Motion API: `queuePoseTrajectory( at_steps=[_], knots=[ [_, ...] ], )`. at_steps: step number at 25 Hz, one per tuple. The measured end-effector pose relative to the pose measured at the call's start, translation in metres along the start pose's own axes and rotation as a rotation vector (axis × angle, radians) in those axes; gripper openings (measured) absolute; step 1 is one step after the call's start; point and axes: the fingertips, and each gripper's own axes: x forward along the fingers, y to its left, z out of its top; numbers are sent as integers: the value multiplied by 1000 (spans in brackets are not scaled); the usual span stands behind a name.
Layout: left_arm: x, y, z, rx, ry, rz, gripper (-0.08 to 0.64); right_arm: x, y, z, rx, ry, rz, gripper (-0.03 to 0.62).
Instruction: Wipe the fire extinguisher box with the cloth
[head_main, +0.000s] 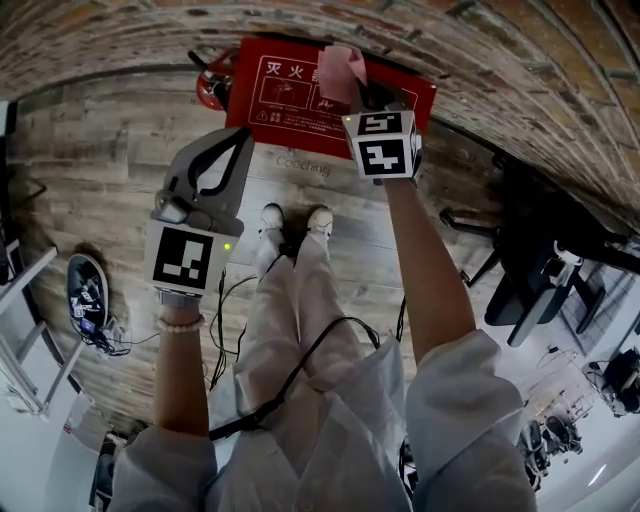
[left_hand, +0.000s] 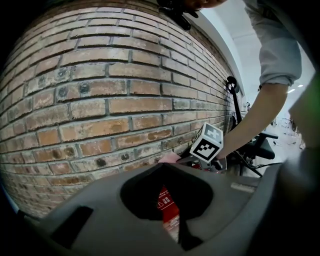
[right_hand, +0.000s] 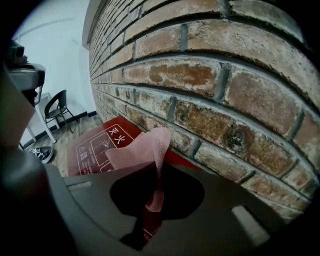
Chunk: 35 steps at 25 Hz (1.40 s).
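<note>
Sleeves (head_main: 440, 400) of a white coat fill the bottom of the head view, and both bare forearms reach up the frame from them. Left of centre, the left gripper (head_main: 236, 140) hangs over the plank floor (head_main: 100, 160), apart from the box. Its jaws are pressed together with nothing between them. In the left gripper view a sliver of red box shows through the loop behind the tips.

At upper centre, the right gripper (head_main: 362, 92) has its jaws pinching a pink cloth (head_main: 342, 66), which bunches up above the tips. The red box (head_main: 290, 95), printed with white characters and diagrams, sits on the floor against the brick wall (head_main: 480, 50) that runs across the top of the frame. The cloth lies over the box's upper right part, next to the wall; I cannot tell whether it presses on the surface.

White shoes (head_main: 296, 222) stand just below the box. A black chair (head_main: 540, 270) is at the right of the frame, well apart from the box.
</note>
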Motion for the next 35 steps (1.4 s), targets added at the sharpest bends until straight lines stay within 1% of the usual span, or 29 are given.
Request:
queuePoseTrajectory(
  at_steps=[15, 29, 35],
  knots=[
    [19, -21, 7, 23, -2, -57, -12, -23, -50, -35, 57, 27, -97, 18],
    [28, -38, 11, 34, 2, -83, -12, -46, -95, -69, 128, 57, -191, 18],
    [30, -43, 11, 40, 4, -93, -12, -52, -107, -80, 125, 74, -212, 18]
  ],
)
